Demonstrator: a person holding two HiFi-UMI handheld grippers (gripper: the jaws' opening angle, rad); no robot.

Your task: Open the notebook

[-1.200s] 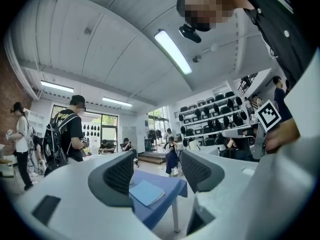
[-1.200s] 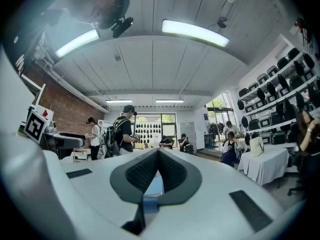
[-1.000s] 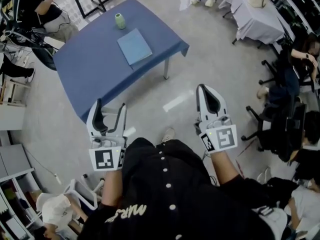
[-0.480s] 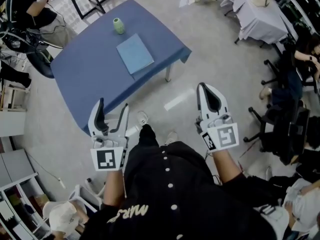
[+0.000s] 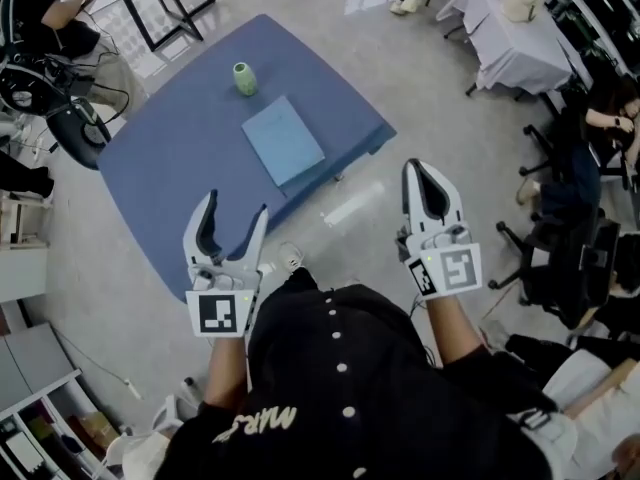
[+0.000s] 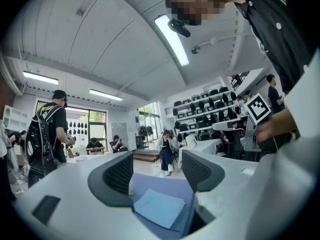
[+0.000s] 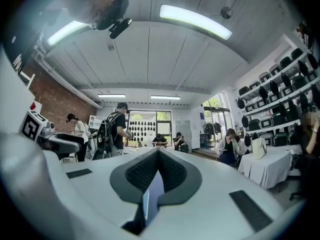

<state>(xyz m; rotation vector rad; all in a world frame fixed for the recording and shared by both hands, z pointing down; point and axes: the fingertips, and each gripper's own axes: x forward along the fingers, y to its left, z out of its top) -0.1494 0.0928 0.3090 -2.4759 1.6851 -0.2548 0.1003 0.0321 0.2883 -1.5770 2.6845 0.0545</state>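
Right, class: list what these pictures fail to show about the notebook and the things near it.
Notebook cover, head view: any print is too small to read.
Notebook, right gripper view: all but a sliver is hidden by the shut right gripper.
Green vase, left gripper view: mostly behind a pad of the left gripper.

A light blue notebook [image 5: 284, 140] lies on the bench [image 5: 170, 168], which is draped in dark blue cloth, with a pale green vase [image 5: 243, 78] at its 11 o'clock. The left tongs [image 5: 234, 209] and the right tongs [image 5: 422, 174] are white with black pads and black-and-white square markers.
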